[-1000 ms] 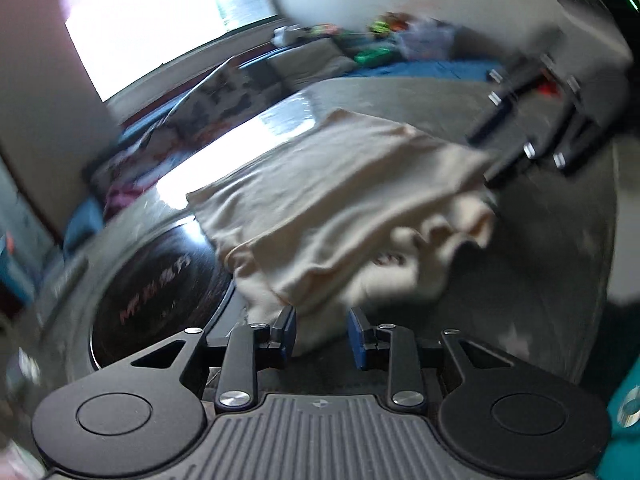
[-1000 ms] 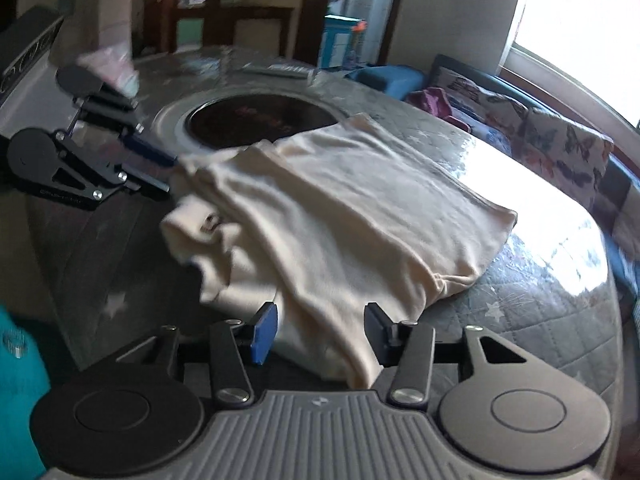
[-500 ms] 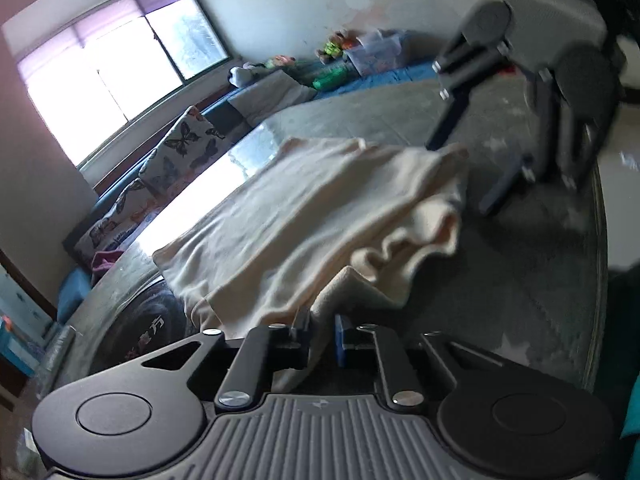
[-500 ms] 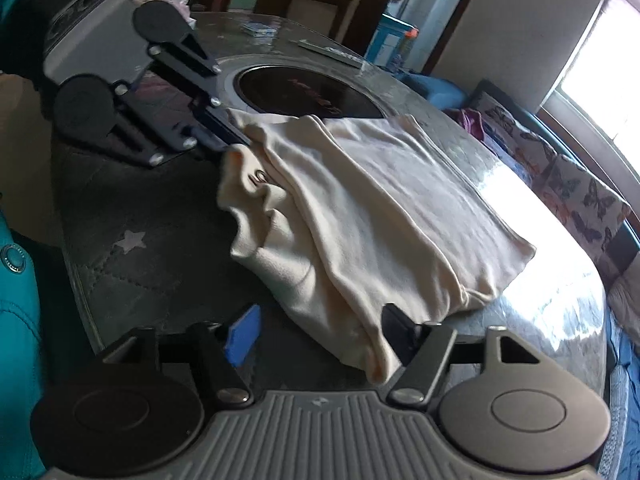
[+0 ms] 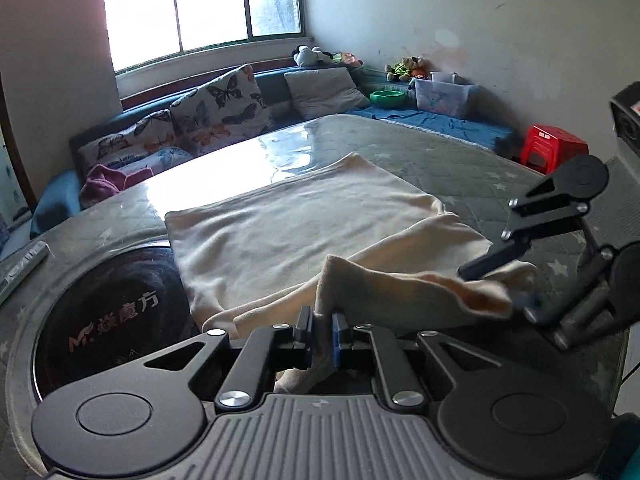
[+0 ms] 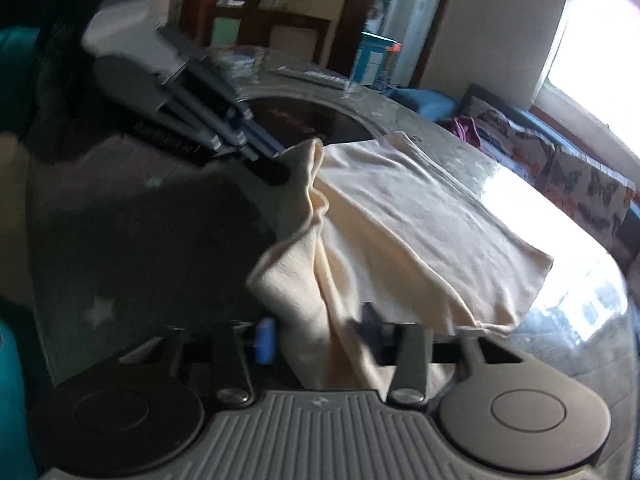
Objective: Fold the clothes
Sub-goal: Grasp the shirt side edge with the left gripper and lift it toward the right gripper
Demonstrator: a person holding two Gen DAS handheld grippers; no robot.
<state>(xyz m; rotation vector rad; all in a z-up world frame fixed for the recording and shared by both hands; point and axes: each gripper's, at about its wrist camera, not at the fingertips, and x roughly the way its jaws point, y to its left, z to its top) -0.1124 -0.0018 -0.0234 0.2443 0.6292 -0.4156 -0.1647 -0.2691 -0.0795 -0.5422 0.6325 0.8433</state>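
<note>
1. while the near edge of the cream garment [image 5: 304, 224] is held up off the table [image 5: 460, 168], its far part lies flat ahead of both sets of fingers, beside the dark round inset [image 5: 108, 316].
2. the left gripper [image 5: 320, 330] is seen pressed nearly together, pinching a bunched fold of the cloth between its pads.
3. the right gripper [image 6: 316, 334] has cloth draped between its fingers, which stand somewhat apart; whether the cloth is truly clamped cannot be told, as the view is blurred.
4. the step in hand is judged to be a fold of the near edge over the flat part. it is done well if both corners are kept level and taut between the two grippers, and are carried forward together so that the hanging cloth does not twist.
5. the raised edge should be laid square on the far edge before any release.
6. the garment's long axis is judged to run away from the fingers toward the bright far side of the table, with the held edge spanning from one gripper to the other.
</note>
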